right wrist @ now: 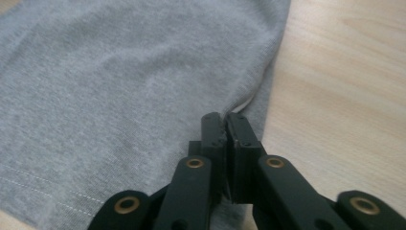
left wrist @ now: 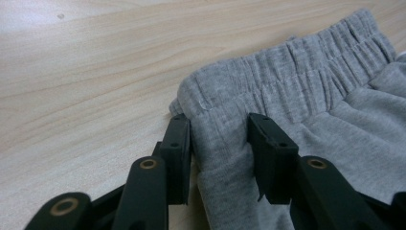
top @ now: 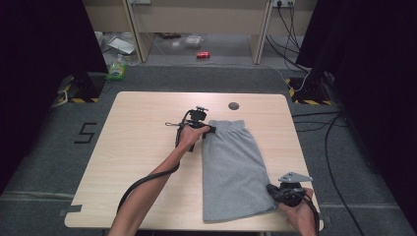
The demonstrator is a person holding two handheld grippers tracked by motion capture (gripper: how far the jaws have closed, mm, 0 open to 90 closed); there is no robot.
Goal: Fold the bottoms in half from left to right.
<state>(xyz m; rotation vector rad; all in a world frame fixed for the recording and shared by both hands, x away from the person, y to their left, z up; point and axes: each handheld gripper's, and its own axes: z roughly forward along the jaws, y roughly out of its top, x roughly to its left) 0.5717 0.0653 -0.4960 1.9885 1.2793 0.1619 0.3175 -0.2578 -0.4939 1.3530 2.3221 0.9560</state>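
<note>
Grey shorts (top: 231, 167) lie folded lengthwise on the wooden table (top: 142, 152), elastic waistband (left wrist: 297, 62) at the far end. My left gripper (top: 209, 130) is at the waistband's left corner. In the left gripper view its jaws (left wrist: 218, 127) stand partly apart with a bunched fold of the shorts (left wrist: 220, 158) between them, both pads touching the cloth. My right gripper (top: 273, 189) is at the shorts' near right corner. In the right gripper view (right wrist: 224, 117) its jaws are pressed together on the shorts' (right wrist: 119, 72) side edge.
A round grommet hole (top: 233, 105) sits in the table just beyond the waistband. The table's near edge runs close under my right hand (top: 300, 209). On the floor behind are a red can (top: 202, 54), a green item (top: 117, 71) and cables (top: 329, 147).
</note>
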